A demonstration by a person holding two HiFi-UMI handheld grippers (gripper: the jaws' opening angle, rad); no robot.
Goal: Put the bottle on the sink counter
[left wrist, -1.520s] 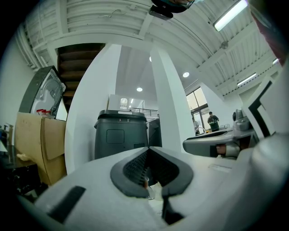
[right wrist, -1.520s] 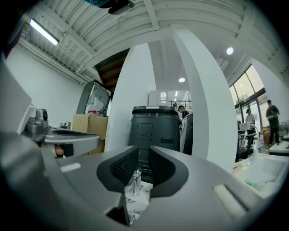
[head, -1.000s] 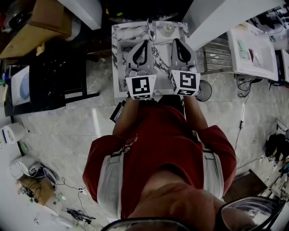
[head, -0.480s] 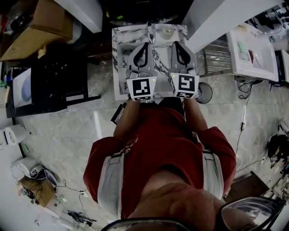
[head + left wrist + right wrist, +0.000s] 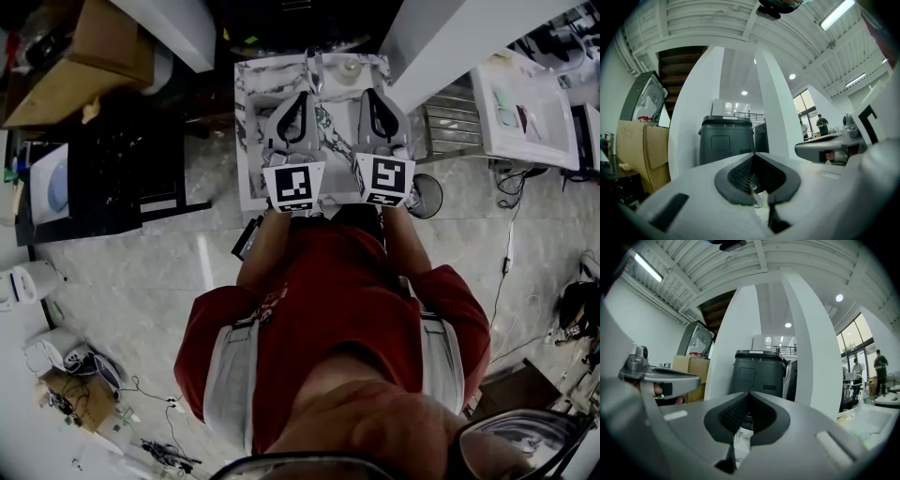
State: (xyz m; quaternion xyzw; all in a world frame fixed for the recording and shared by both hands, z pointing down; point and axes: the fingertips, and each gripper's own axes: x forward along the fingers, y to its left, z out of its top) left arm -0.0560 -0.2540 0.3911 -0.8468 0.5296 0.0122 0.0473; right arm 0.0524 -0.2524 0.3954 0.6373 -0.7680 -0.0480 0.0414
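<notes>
Holding both tools level over the sink surface, neither one carrying anything.

The left tool (image 5: 301, 92) and right tool (image 5: 373, 92) each have their jaws pressed together on nothing, side by side above the middle of the marble surface (image 5: 246, 141). A pale round-topped thing that I take for the bottle (image 5: 350, 65) stands at the far edge, toward the right corner, apart from both. By that reading the placing looks done — or, if it is not, a next move would call for opening a tool first. Whatever lies beneath the tools is hidden, the bottle shows only from above, and both gripper views look out level at a dark bin (image 5: 725, 140) — never at the bottle.
</notes>
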